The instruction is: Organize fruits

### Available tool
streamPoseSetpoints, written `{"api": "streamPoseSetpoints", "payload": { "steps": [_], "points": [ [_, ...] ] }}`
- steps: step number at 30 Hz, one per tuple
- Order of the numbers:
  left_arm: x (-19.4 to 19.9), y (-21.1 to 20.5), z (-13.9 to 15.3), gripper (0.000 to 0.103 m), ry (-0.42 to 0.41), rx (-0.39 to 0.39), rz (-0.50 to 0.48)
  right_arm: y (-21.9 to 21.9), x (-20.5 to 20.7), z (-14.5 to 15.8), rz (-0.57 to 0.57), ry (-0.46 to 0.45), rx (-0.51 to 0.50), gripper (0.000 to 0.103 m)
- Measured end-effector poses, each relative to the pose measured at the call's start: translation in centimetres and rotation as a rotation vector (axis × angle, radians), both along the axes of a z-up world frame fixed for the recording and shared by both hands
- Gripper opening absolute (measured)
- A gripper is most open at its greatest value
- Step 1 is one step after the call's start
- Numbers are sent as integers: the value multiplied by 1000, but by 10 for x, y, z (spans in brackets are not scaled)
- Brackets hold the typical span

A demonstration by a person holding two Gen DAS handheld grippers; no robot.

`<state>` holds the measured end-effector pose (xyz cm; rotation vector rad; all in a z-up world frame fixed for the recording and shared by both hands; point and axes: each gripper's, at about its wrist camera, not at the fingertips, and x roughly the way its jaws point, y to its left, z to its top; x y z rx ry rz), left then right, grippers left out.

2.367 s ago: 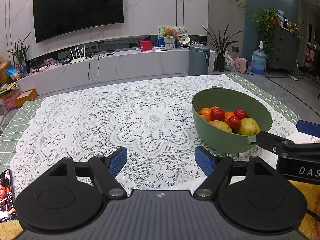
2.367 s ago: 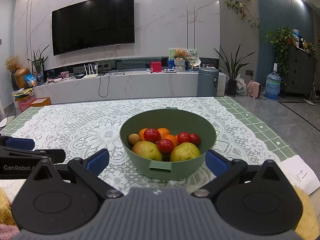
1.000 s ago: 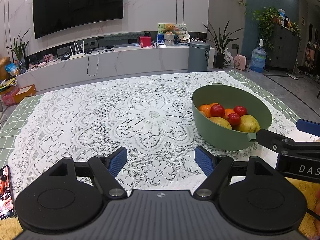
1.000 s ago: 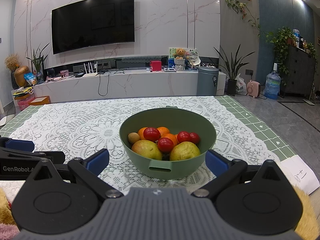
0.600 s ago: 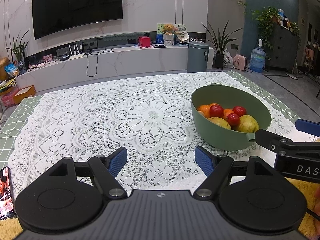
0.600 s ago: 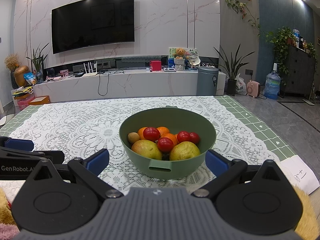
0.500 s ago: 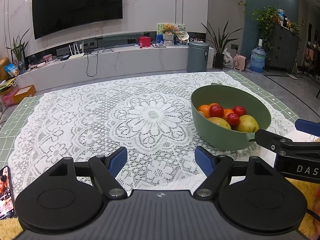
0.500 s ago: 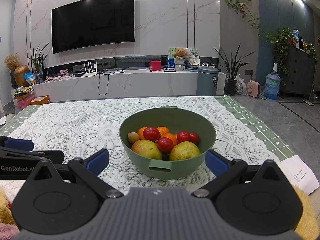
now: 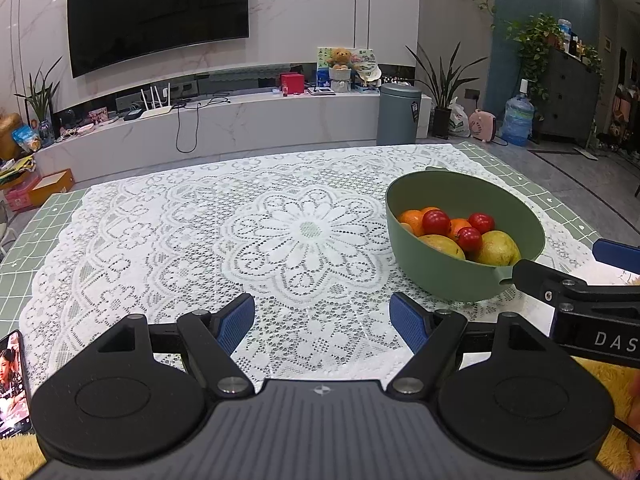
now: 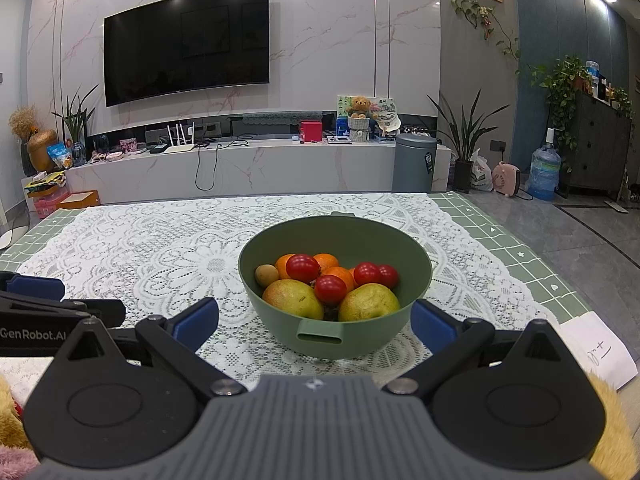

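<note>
— Green bowl (image 10: 335, 316), one of them, sits on the lace cloth (image 9: 200, 236) that covers the tabletop (image 9: 24, 248). Do you see it the same way?

— Yes, one bowl, with a small handle tab on the near side of its wall. What fruit is in the bowl?

— Counting from the right wrist view: four red tomatoes (image 10: 303, 268), two large yellow-green mangoes (image 10: 293, 299) at the near side of the bowl, and one small brown fruit (image 10: 267, 274) against the bowl's left inner wall. Behind the tomatoes there are oranges (image 10: 327, 261); at least three show, and others may be hidden.

— Where are the grippers relative to the bowl?

— The right gripper (image 10: 314, 326) is just in front of the bowl, its two blue pads spread wider than the bowl's base, holding nothing. The left gripper (image 9: 322, 322) is left of the bowl over bare lace, its pads also spread wide apart and empty.

— Anything else near the bowl?

— One slip of white paper (image 10: 596, 354) lies to the bowl's right at the tabletop edge, and one phone (image 9: 12, 384) with a lit screen lies far left of the bowl.
</note>
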<state>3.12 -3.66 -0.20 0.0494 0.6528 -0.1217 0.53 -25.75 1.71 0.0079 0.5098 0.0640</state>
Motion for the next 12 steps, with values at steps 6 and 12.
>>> {"api": "streamPoseSetpoints", "payload": {
  "steps": [6, 12],
  "points": [
    [-1, 1, 0, 90, 1, -1, -2, 0, 0, 0, 0, 0, -1, 99],
    [-2, 0, 0, 90, -6, -3, -9, 0, 0, 0, 0, 1, -1, 99]
  ]
}}
